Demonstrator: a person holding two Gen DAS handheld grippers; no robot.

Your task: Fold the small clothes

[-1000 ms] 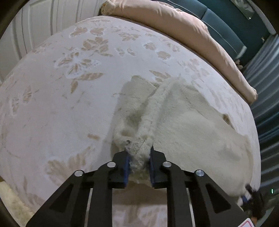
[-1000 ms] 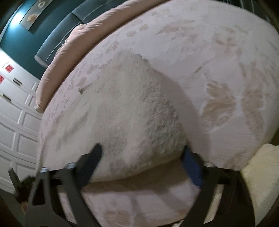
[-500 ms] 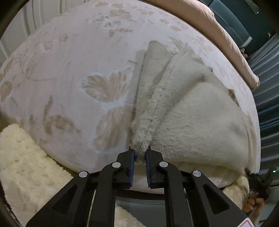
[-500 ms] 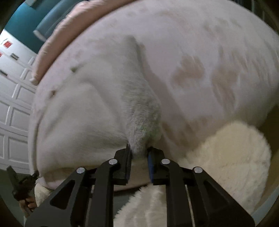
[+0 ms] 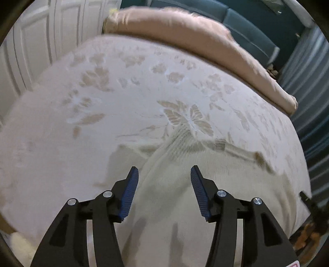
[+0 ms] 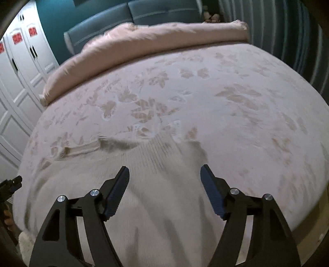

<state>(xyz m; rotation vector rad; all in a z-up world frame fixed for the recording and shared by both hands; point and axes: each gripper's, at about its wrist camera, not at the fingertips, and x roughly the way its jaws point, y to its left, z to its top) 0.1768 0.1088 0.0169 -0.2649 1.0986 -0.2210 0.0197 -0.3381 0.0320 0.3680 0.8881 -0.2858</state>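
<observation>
A cream fleece garment (image 5: 205, 184) lies spread on the pale floral bedspread (image 5: 102, 115), its ribbed edge (image 5: 181, 141) pointing away from me. My left gripper (image 5: 164, 174) hovers above the garment's near part. Its jaws are opening, and nothing is pinched between the blue pads (image 5: 131, 184). In the right wrist view the same garment (image 6: 156, 184) lies under my right gripper (image 6: 164, 172). Those jaws are also opening, with no cloth between the pads (image 6: 207, 182). Each view catches the other gripper at its edge: the right one (image 5: 308, 203) and the left one (image 6: 10, 184).
A rolled pink duvet (image 5: 195, 35) lies across the far end of the bed, in front of a teal headboard (image 6: 144, 12). White wardrobe doors (image 6: 20, 61) stand on one side and striped curtains (image 5: 308, 82) on the other. A fluffy cream rug (image 5: 18, 246) shows below the bed's near edge.
Both grippers were shut on folds of the garment near the bed's edge half a second ago. Both have let go and opened, and the garment now lies flat beneath them.
</observation>
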